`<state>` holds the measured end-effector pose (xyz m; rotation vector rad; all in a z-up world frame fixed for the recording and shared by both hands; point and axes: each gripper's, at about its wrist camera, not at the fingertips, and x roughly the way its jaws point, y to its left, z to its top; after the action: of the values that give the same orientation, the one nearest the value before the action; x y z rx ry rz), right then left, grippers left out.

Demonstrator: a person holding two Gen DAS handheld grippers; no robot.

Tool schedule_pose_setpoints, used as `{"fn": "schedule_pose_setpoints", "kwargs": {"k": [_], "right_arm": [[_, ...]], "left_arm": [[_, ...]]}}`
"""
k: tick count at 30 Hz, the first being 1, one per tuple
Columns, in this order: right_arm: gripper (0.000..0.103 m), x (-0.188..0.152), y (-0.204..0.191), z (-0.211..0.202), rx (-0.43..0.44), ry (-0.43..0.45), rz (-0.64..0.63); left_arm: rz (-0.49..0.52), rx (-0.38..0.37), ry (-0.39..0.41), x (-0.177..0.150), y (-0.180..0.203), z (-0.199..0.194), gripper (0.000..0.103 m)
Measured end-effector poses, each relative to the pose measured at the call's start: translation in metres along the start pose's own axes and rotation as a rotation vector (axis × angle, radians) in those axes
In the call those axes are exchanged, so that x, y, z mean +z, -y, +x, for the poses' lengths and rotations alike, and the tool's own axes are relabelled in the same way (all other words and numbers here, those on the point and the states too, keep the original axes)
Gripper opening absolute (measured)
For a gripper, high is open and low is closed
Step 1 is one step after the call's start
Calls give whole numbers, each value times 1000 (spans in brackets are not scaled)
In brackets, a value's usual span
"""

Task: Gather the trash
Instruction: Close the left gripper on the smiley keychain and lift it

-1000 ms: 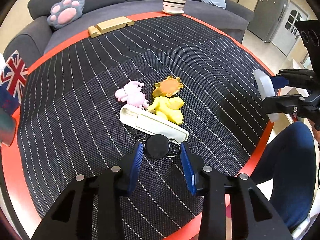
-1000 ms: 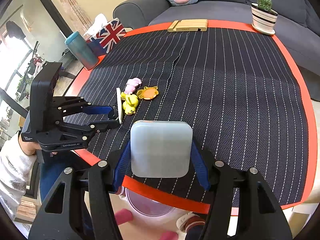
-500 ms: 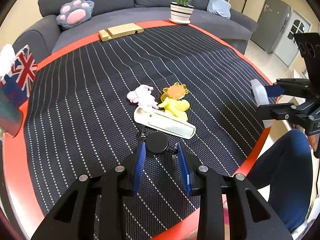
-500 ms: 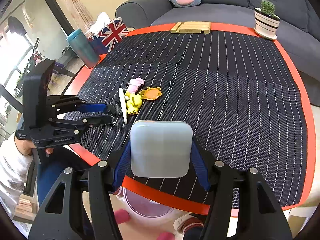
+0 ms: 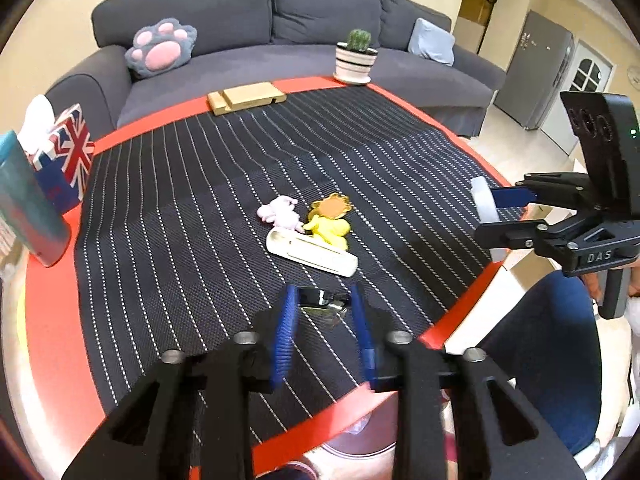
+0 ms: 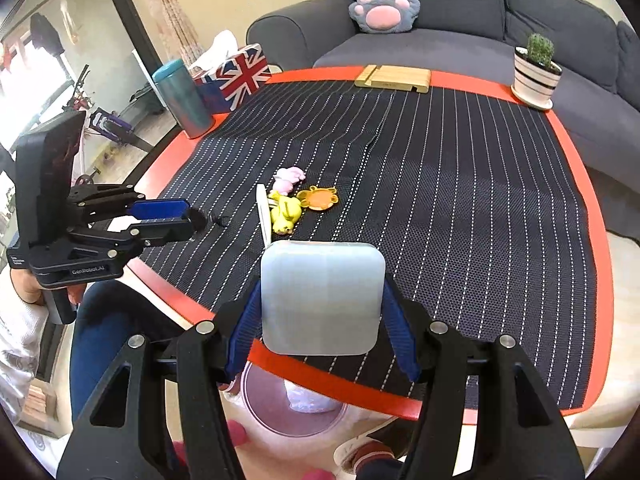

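The black badge reel (image 5: 318, 298), a round disc with a clip and rings hanging off it, sits pinched between the blue pads of the left gripper (image 5: 324, 312), whose jaws have just been closing and now clamp it at its edges, lifted a little off the striped mat (image 5: 180, 240) near the table's red rim (image 5: 52, 320). The hold looks thin: the pads catch only the sides of a smooth hard disc, and the loose metal parts dangle below, so a quick swing toward the bin (image 6: 296, 408) under the table edge could let it twist out and drop on the floor or back on the mat. The dangling rings could also snag the mesh of the mat or the white clip-like case (image 5: 312, 250) lying just beyond, dragging it along. Close behind that case lie a yellow toy (image 5: 330, 230), a pink toy (image 5: 280, 216) and an orange toy (image 5: 332, 206), bunched together, so any sweep forward would scatter them. The right gripper (image 6: 320, 320) is clamped on a pale square lid or box (image 6: 322, 298), held above the near table edge over the bin; it stands close beside the left one's path, and the two could knock together if both go for the bin at once. Whether the bin's opening is free I cannot tell, since the square piece hides most of it
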<state>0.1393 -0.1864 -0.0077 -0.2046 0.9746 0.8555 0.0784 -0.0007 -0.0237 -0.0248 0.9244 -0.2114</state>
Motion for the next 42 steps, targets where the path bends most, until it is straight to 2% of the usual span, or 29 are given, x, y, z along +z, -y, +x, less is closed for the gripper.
{"fn": "schedule_pose_setpoints", "kwargs": {"k": [5, 7, 15, 17, 18, 19, 20, 21, 23, 28, 36, 39, 42], "right_arm": [[58, -10, -9, -9, 8, 16, -21], [58, -14, -11, -9, 5, 13, -24], [58, -18, -11, -5, 6, 1, -24], [58, -18, -11, -4, 5, 0, -24], [58, -18, -11, -4, 5, 0, -23], [58, -18, -11, -3, 5, 0, -23], [58, -18, -11, -3, 5, -1, -23], [58, -18, -11, -3, 4, -2, -23], [58, -18, -10, -2, 4, -2, -22], [58, -19, -9, -1, 1, -4, -18], [58, -21, -6, -1, 1, -4, -12], [58, -21, -5, -1, 2, -3, -9], [58, -21, -5, -1, 4, -3, -8]], "left_arm": [[17, -2, 17, -7, 13, -10, 10], [10, -7, 14, -10, 15, -9, 0], [10, -17, -25, -17, 16, 3, 1], [9, -8, -29, -17, 16, 4, 9], [11, -2, -36, -17, 16, 5, 22], [14, 5, -39, -18, 17, 6, 53], [13, 8, -36, -19, 17, 6, 71], [5, 4, -20, -19, 17, 5, 94], [-3, 16, -17, -19, 17, 6, 95], [-18, 48, -91, -21, 21, 27, 95], [-50, 76, -115, -28, 23, 49, 93], [-53, 87, -124, -30, 22, 54, 73], [-51, 103, -122, -31, 22, 54, 61]]}}
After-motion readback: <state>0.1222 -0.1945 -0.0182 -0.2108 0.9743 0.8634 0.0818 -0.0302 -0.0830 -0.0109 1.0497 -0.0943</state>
